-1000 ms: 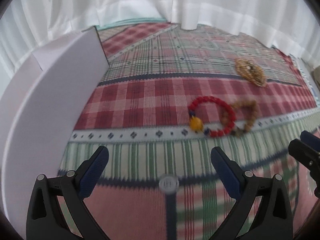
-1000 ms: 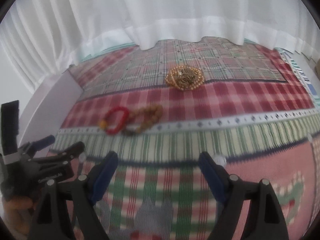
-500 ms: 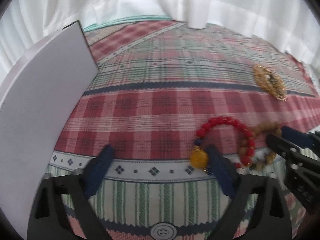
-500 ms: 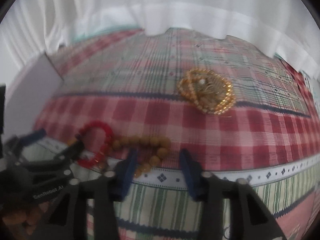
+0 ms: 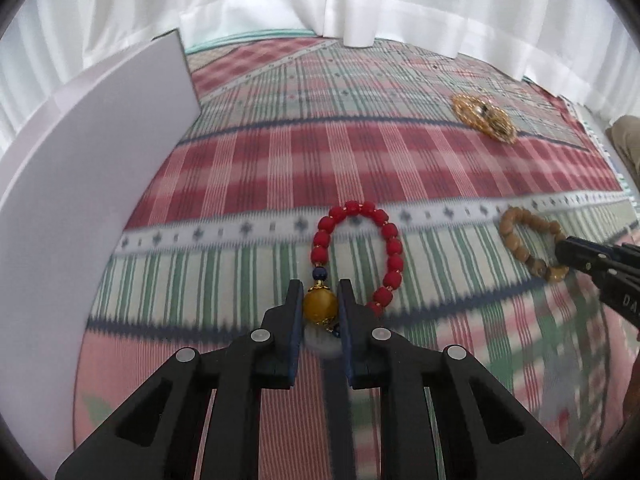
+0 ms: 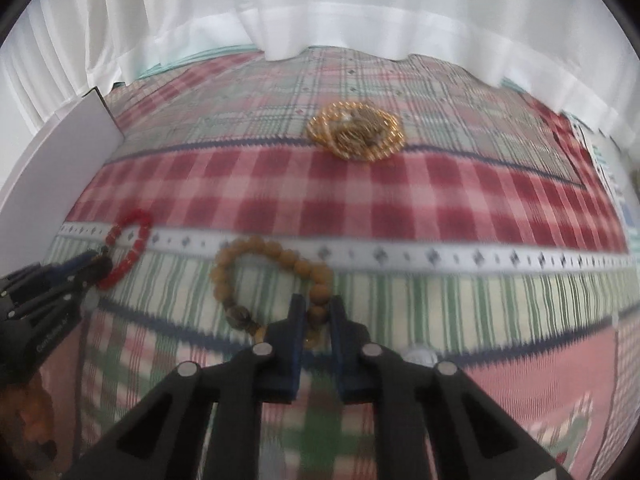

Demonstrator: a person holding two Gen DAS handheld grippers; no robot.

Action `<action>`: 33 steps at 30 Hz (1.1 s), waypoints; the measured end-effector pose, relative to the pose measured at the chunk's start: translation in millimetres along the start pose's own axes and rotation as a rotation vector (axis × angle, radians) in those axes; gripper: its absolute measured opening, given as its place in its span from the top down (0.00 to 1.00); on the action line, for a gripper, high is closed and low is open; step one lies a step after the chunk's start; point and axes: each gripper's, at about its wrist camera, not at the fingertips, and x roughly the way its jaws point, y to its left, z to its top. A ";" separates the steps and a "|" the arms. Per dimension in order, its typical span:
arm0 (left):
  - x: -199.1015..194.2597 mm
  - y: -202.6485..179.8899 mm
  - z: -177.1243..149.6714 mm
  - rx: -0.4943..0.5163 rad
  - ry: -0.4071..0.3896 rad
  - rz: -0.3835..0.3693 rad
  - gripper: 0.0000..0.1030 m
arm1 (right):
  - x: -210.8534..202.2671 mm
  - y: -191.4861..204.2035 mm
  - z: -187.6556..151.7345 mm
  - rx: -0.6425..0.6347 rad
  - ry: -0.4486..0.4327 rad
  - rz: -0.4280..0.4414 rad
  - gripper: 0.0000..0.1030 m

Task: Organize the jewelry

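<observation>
L gripper (image 5: 319, 307) just closing, clamped on red bracelet (image 5: 356, 258) by its amber bead; R gripper (image 6: 318, 314) likewise closing, prob. pinching wooden bracelet (image 6: 272, 284), for lifting toward white box (image 5: 80, 200).

Both wrist fisheyes sit just behind their own jaws, looking steeply down and forward, close over the plaid cloth (image 5: 360, 152) toward the white curtain (image 6: 360, 8). Shared ground: red bracelet (image 5: 360, 248), brown bracelet (image 6: 276, 264), gold piece (image 5: 484, 118), white box (image 5: 80, 184) (each view catches the other gripper at its edge)
</observation>
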 end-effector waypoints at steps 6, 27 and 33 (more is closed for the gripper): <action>-21.1 7.4 -35.0 -0.033 0.019 -0.051 0.85 | -22.1 -9.7 -30.1 0.026 -0.001 0.024 0.88; -51.3 24.0 -74.3 -0.100 0.032 -0.087 0.39 | -61.5 -22.7 -100.6 0.208 -0.025 0.093 0.57; -55.7 33.7 -72.3 -0.120 0.026 -0.081 0.32 | -56.0 -26.4 -103.5 0.233 -0.012 0.120 0.57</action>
